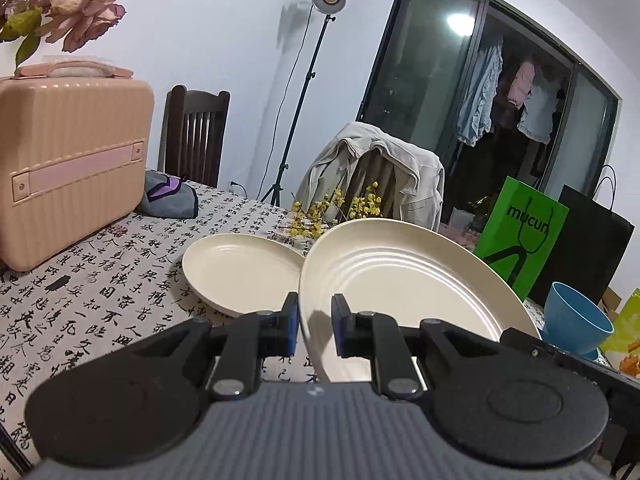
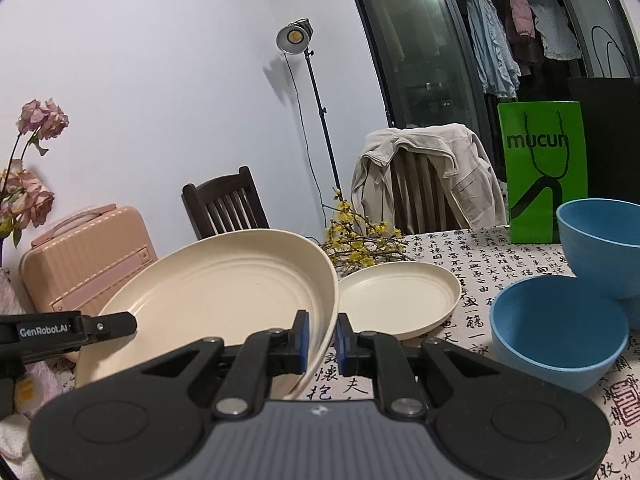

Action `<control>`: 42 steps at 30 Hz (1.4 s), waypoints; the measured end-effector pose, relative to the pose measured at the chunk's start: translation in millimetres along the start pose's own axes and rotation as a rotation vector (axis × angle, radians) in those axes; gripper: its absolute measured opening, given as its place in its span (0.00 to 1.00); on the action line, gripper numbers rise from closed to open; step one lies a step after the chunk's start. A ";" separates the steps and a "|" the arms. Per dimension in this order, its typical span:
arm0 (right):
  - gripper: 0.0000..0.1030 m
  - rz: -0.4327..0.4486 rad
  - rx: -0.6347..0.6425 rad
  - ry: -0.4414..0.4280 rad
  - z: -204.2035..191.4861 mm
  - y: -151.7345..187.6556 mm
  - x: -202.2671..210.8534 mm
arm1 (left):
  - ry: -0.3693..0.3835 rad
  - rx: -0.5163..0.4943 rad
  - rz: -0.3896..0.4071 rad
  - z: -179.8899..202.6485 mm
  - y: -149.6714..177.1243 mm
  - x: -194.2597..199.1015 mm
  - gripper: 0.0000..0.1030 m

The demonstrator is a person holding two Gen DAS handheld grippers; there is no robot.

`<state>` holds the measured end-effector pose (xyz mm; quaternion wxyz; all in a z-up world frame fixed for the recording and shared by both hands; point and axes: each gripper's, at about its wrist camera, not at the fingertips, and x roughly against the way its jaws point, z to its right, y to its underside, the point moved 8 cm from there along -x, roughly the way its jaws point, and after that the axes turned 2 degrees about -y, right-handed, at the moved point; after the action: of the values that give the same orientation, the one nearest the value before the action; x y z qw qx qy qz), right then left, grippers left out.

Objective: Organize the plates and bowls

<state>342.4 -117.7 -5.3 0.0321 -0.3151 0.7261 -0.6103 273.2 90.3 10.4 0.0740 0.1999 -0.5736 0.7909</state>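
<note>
A large cream plate [image 1: 404,280] [image 2: 224,296] is held tilted above the table between both grippers. My left gripper [image 1: 315,326] has its jaws around the plate's left rim. My right gripper [image 2: 322,336] has its jaws around the plate's right rim. A smaller cream plate [image 1: 240,268] [image 2: 400,296] lies flat on the tablecloth behind it. Two blue bowls stand to the right: a near one [image 2: 556,328] and a far one [image 2: 600,240]. One blue bowl [image 1: 576,320] shows in the left wrist view.
A pink case [image 1: 72,168] [image 2: 88,256] stands at the table's left. Yellow flower sprigs [image 2: 360,240] lie behind the plates. A green paper bag [image 2: 542,172] and a black bag [image 1: 588,248] stand at the right. Two chairs stand behind the table, one draped with a jacket [image 1: 376,176].
</note>
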 end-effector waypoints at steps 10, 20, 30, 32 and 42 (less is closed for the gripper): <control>0.13 0.007 0.000 0.005 -2.1 8.9 17.2 | 0.010 -0.004 0.006 -0.3 10.5 16.7 0.16; 0.13 0.014 -0.003 0.012 2.8 16.4 33.9 | 0.025 -0.017 0.008 6.5 21.1 30.4 0.16; 0.13 0.022 -0.008 0.030 11.1 24.2 53.1 | 0.050 -0.030 0.005 17.8 34.1 41.3 0.16; 0.13 0.026 -0.010 0.034 12.3 25.1 57.2 | 0.056 -0.035 0.005 21.1 36.5 43.2 0.16; 0.13 0.044 -0.031 0.053 23.9 32.5 76.9 | 0.085 -0.059 0.007 36.1 45.8 51.7 0.16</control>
<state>277.6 -174.8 -14.8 0.0214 -0.2834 0.7428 -0.6062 218.7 35.5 0.3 0.1015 0.1618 -0.5937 0.7817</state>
